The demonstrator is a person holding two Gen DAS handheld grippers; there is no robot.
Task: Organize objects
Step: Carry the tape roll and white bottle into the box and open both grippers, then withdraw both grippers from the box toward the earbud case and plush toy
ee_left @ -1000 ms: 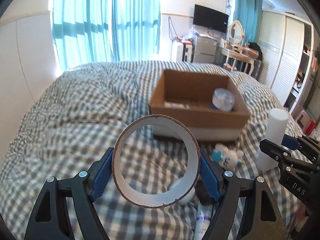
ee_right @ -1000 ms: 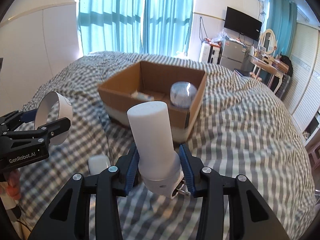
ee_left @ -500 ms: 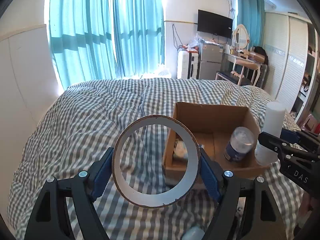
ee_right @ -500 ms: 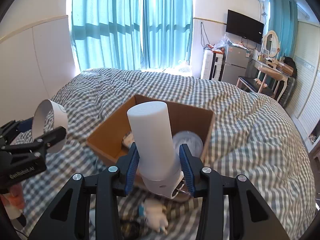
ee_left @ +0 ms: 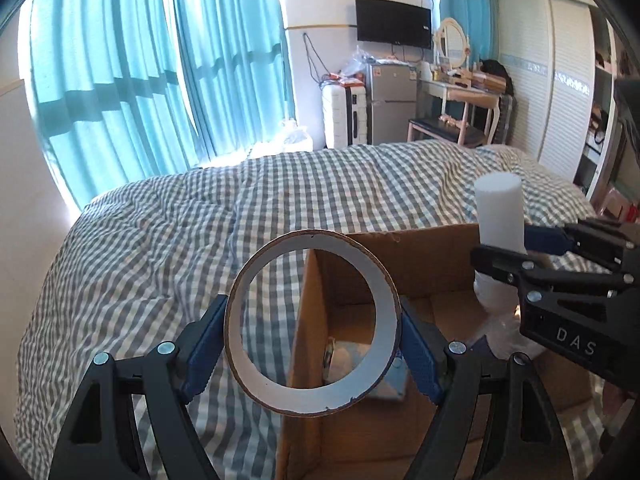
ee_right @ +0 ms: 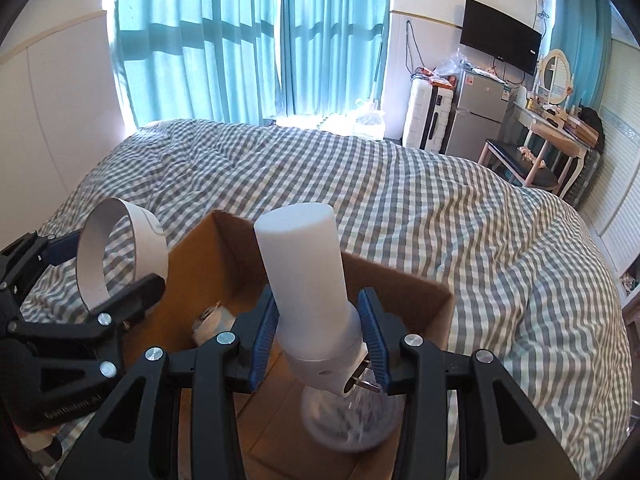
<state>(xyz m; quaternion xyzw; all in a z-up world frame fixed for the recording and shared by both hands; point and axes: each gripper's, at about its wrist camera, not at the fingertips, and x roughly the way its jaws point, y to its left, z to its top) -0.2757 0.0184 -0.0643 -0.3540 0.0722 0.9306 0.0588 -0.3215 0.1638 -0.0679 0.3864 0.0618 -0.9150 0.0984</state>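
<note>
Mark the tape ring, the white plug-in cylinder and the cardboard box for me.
tape ring [ee_left: 240,344]: left wrist view, left side of its white inner band.
white plug-in cylinder [ee_right: 304,276]: right wrist view, middle of its body.
cardboard box [ee_left: 420,256]: left wrist view, inner far wall.

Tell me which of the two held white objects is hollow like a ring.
The tape roll in the left gripper; the bed shows through it. The right gripper holds a solid-looking white cylinder.

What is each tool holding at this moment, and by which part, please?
The left tool clamps the tape ring across its outer sides; the right tool grips the white plug-in cylinder near its pronged base.
</note>
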